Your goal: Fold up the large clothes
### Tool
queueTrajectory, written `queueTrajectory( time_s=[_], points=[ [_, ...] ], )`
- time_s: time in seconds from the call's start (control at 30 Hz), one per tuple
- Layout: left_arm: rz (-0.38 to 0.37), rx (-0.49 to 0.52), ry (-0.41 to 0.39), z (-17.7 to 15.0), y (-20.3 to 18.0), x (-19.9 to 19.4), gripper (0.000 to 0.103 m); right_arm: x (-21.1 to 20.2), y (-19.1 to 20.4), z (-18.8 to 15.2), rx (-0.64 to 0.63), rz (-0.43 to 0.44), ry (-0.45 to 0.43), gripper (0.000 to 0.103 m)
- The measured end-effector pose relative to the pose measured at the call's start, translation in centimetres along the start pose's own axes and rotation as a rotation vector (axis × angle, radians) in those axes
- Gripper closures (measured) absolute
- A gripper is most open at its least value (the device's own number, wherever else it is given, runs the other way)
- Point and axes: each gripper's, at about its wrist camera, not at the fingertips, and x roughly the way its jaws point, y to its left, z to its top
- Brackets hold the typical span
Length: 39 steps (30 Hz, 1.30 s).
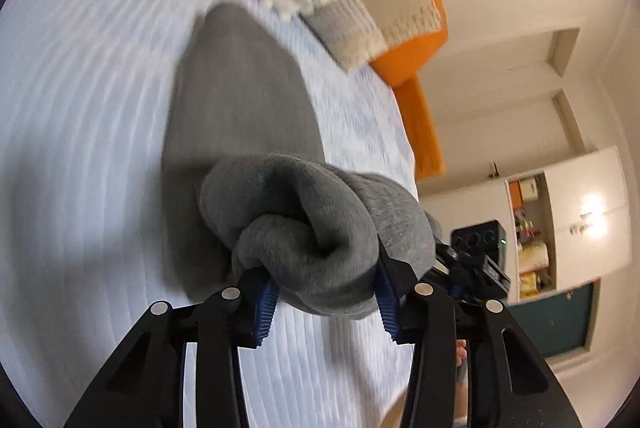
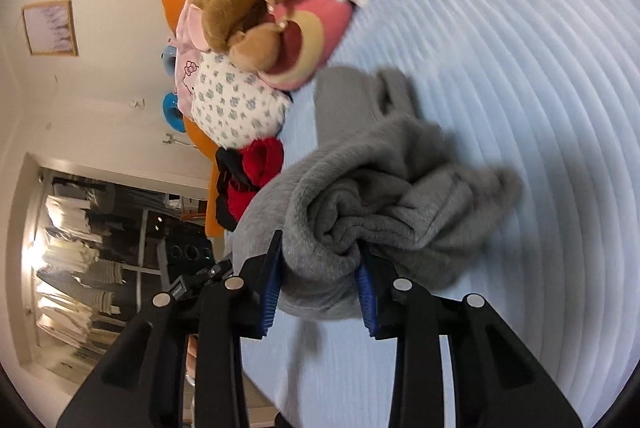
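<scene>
Across the pale striped bed (image 1: 80, 116) we held the grey fleece garment (image 1: 240, 96), bunched in each clamped hand-held gripper, left (image 1: 324, 292) and right (image 2: 320, 284), judging both should travel level so the fold lands square.

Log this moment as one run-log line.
stage: fold underway | left tongs: shut on grey garment | right tongs: shut on grey garment | surface: bed | plush toys: untouched
</scene>
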Motion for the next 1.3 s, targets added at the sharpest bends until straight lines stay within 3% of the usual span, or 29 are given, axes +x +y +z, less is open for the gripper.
queueTrajectory(
  time_s=[0.13, 0.27, 0.4, 0.63, 0.7, 0.73, 0.77, 0.8, 0.87, 0.9, 1.0, 1.03, 1.07, 1.17, 1.3],
  points=[
    [0.017, -0.052, -0.038, 7.0, 1.2, 1.4, 0.059, 3.4, 1.3, 6.7, -0.019, -0.051, -0.034, 0.07],
    [0.036, -0.104, 0.0, 12.9, 3.1, 4.4, 0.059, 6.2, -0.4, 10.9, 0.008, -0.087, -0.051, 0.07],
    [0.062, -0.132, 0.009, 15.4, 5.2, 7.3, 0.059, 9.5, -3.6, 13.5, 0.045, -0.136, -0.075, 0.07],
    [-0.04, -0.213, -0.02, 16.0, 7.6, 7.6, 0.058, 10.5, -5.6, 14.2, 0.094, -0.08, -0.084, 0.065],
    [-0.078, -0.248, -0.01, 15.7, 7.5, 6.8, 0.056, 9.5, -5.1, 14.3, 0.124, -0.05, -0.057, 0.058],
    [-0.093, -0.256, -0.005, 15.5, 7.1, 6.1, 0.054, 8.8, -4.6, 14.3, 0.124, -0.026, -0.053, 0.038],
    [-0.126, -0.265, -0.008, 15.2, 6.6, 5.3, 0.051, 7.7, -3.6, 14.4, 0.101, -0.011, -0.064, 0.005],
    [-0.148, -0.248, -0.019, 15.1, 5.8, 4.4, 0.04, 6.3, -2.4, 14.4, 0.059, -0.049, -0.094, 0.007],
    [-0.108, -0.2, -0.07, 14.9, 3.8, 2.2, 0.027, 4.5, -0.6, 14.6, 0.003, -0.063, -0.119, 0.004],
    [-0.086, -0.166, -0.105, 14.9, 2.5, 0.9, 0.021, 3.9, 0.0, 14.6, -0.015, -0.069, -0.129, 0.004],
    [-0.008, -0.021, -0.133, 15.1, -1.3, -0.4, 0.021, 3.3, 2.8, 14.3, -0.137, -0.168, -0.161, 0.005],
    [0.026, 0.038, -0.148, 15.2, -2.8, -0.4, 0.021, 3.7, 3.4, 14.1, -0.172, -0.182, -0.157, 0.011],
    [0.039, 0.091, -0.152, 15.1, -4.0, 0.2, 0.021, 4.4, 4.1, 13.9, -0.211, -0.209, -0.154, 0.029],
    [0.105, 0.149, -0.122, 15.2, -5.1, 3.4, 0.024, 7.9, 5.1, 13.4, -0.307, -0.339, -0.116, 0.059],
    [0.239, 0.166, -0.052, 15.2, -3.2, 7.8, 0.034, 11.8, 3.8, 13.1, -0.35, -0.469, -0.077, 0.063]
  ],
)
